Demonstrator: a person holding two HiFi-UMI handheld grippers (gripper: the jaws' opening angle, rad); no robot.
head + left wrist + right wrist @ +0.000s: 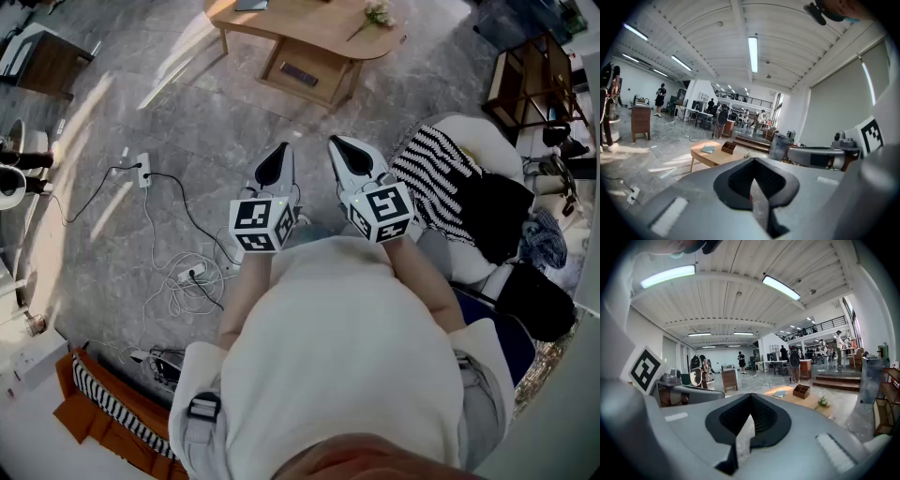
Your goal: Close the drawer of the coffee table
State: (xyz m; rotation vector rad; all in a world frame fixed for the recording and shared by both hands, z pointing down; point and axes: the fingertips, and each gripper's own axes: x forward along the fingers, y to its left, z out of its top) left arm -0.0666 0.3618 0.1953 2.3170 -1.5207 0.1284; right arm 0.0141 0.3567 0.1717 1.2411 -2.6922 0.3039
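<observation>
the rounded light-wood coffee table (323, 33) stands at 12 o'clock, its shallow drawer (300, 73) pulled out beneath the worktop. glossy grey veined stone floor (206, 122) lies open between it and the smooth grey left claw (280, 150) and right claw (338, 143), both pressed together and empty. tangled white cables (183, 277) sprawl at 9 o'clock.

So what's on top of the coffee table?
A flat grey-blue pad, a brown compartment box and a small flower sprig sit on the table. The box's contents can't be seen; its walls hide them.
</observation>
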